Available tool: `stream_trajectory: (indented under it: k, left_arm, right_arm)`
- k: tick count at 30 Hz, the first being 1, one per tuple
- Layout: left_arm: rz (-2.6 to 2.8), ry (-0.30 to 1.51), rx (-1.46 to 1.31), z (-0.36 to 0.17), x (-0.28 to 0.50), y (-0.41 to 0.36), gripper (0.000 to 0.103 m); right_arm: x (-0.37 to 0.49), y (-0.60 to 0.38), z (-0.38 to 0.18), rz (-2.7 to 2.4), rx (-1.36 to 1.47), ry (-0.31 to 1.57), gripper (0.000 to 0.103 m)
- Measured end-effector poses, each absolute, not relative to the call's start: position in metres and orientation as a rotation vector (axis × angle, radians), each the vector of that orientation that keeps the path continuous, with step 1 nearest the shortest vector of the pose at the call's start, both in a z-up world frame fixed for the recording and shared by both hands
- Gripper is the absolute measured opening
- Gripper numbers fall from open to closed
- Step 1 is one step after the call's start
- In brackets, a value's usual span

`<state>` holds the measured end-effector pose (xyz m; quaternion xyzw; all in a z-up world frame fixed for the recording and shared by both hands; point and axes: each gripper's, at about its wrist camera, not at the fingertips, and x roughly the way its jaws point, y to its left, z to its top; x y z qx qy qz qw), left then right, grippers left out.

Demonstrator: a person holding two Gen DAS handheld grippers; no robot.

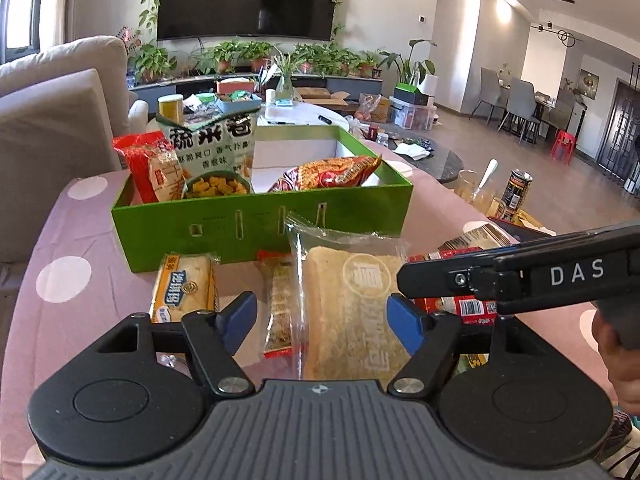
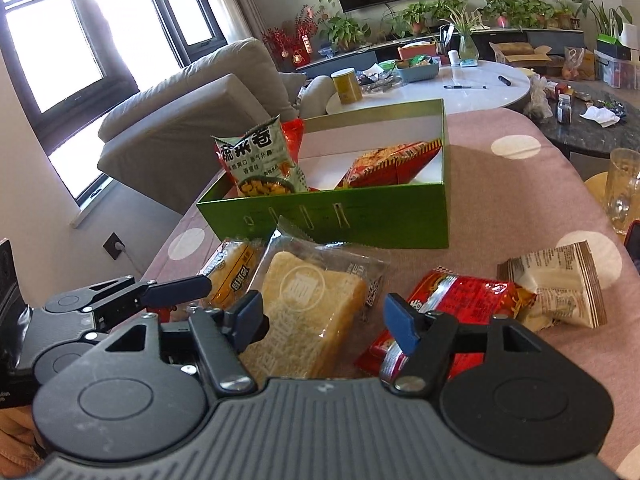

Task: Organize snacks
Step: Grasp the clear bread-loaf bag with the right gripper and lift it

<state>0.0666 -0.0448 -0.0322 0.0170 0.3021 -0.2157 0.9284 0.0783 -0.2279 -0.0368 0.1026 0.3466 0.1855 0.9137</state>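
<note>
I have my left gripper (image 1: 322, 316) spread wide and holding nothing, hovering low over the clear-wrapped bread slice (image 1: 352, 304) and the thin snack bar (image 1: 280, 312) lying just left of it on the pink dotted tablecloth (image 1: 60, 276). My right gripper (image 2: 324, 320) is also wide open and empty, its blue pads (image 2: 400, 322) on either side of that same bread slice's near end, though I cannot tell whether they touch it. A yellow-labelled cake pack (image 1: 184, 288) lies to the left, and a red packet (image 2: 448, 312) to the right, with a beige wrapped snack (image 2: 560, 284) just beyond it. Farther off stands the green box (image 1: 260, 220), with a green-and-white crisps bag (image 1: 212, 156) upright at its left end beside a red bag (image 1: 144, 164), and an orange-red packet (image 1: 328, 174) lying toward its right.
</note>
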Motion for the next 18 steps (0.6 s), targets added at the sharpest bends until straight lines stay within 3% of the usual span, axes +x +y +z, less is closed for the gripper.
stream_trajectory:
  k: [15, 18]
  left_arm:
    - [-0.475, 0.664, 0.047, -0.04, 0.0692, -0.0524, 0.065]
    - [-0.488, 0.671, 0.041, -0.0406, 0.0697, -0.0532, 0.059]
  right_arm:
    - [0.0832, -0.2251, -0.0438, 0.391, 0.226, 0.748, 0.069]
    - [0.0851, -0.2223, -0.0444, 0.397, 0.224, 0.752, 0.066]
